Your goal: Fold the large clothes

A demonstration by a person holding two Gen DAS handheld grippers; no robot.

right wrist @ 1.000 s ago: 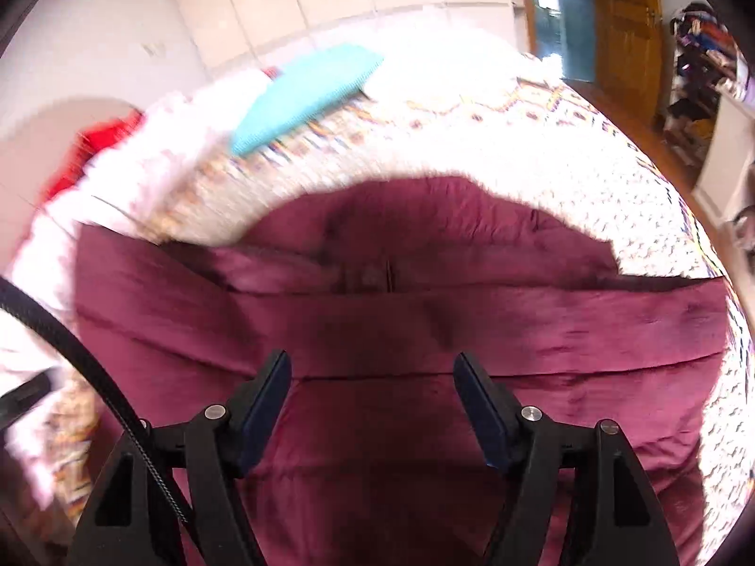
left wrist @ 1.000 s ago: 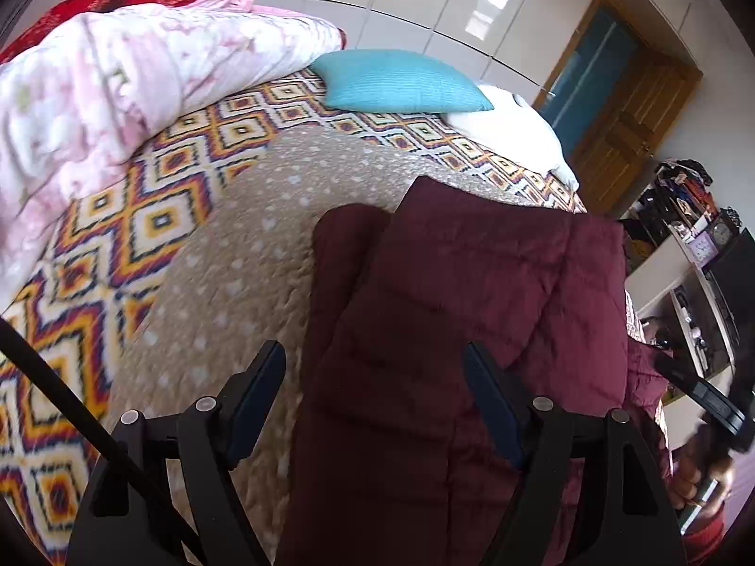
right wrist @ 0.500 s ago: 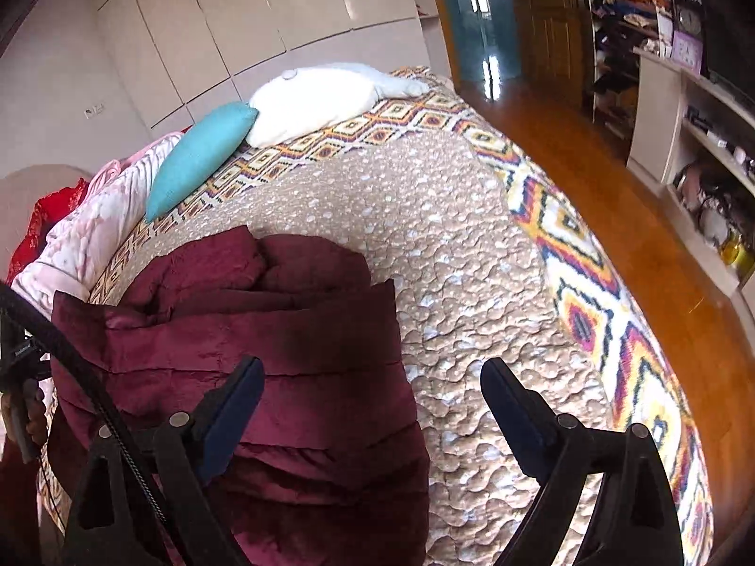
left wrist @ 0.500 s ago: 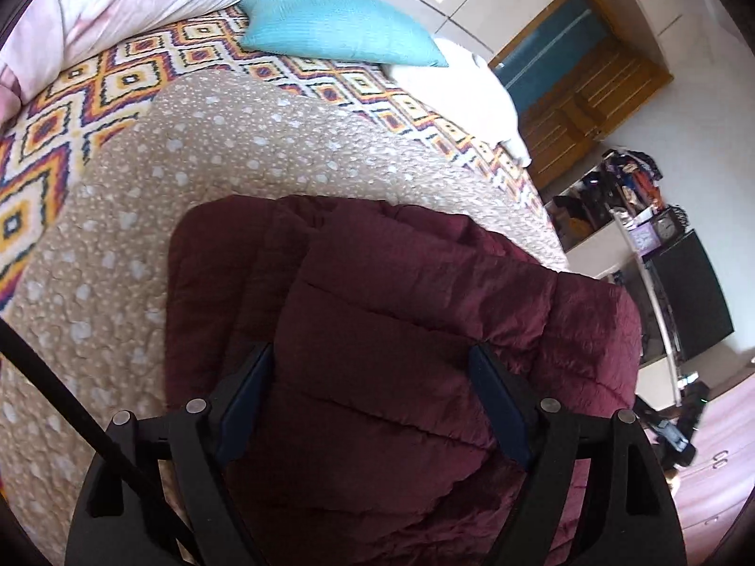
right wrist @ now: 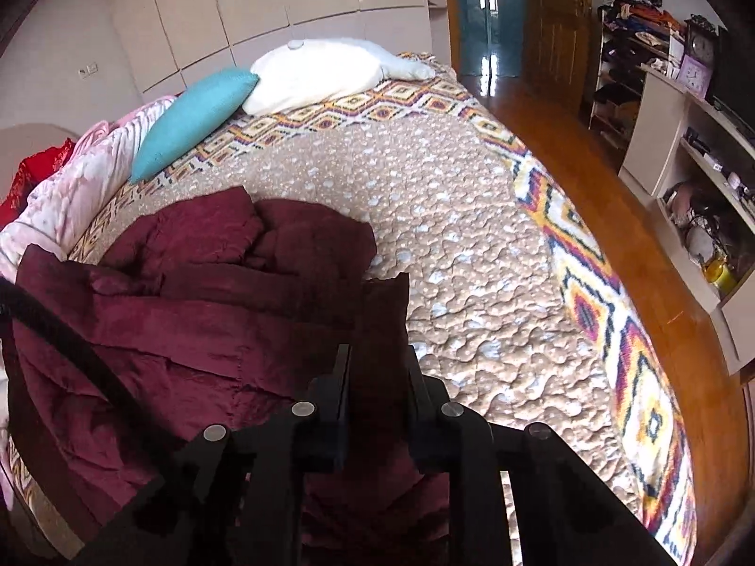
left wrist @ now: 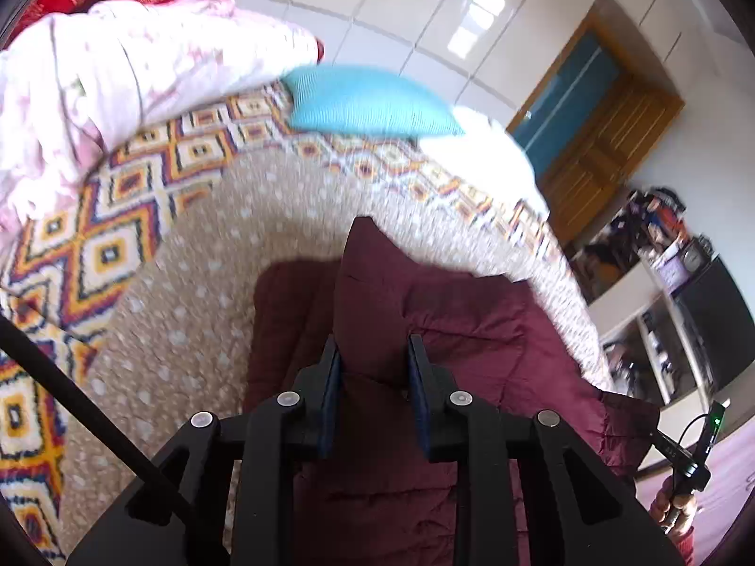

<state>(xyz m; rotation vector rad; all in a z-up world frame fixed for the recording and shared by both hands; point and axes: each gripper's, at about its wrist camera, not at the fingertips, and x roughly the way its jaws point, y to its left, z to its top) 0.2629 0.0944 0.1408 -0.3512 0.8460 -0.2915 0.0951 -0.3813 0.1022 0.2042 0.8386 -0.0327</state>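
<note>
We see from both wrists, close above the bed (left wrist: 198, 311), facing its head; both share the teal pillow (right wrist: 188, 122).

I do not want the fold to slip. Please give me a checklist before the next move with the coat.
1. Left gripper shut on coat: ok.
2. Right gripper shut on coat: ok.
3. Fabric sits between the fingers, not only at the tips: ok.
4. Quilt bare to the right of the coat: ok.
5. Pillow apart from coat: ok.
6. Coat layers lie even: not ok, far part is bunched.
</note>
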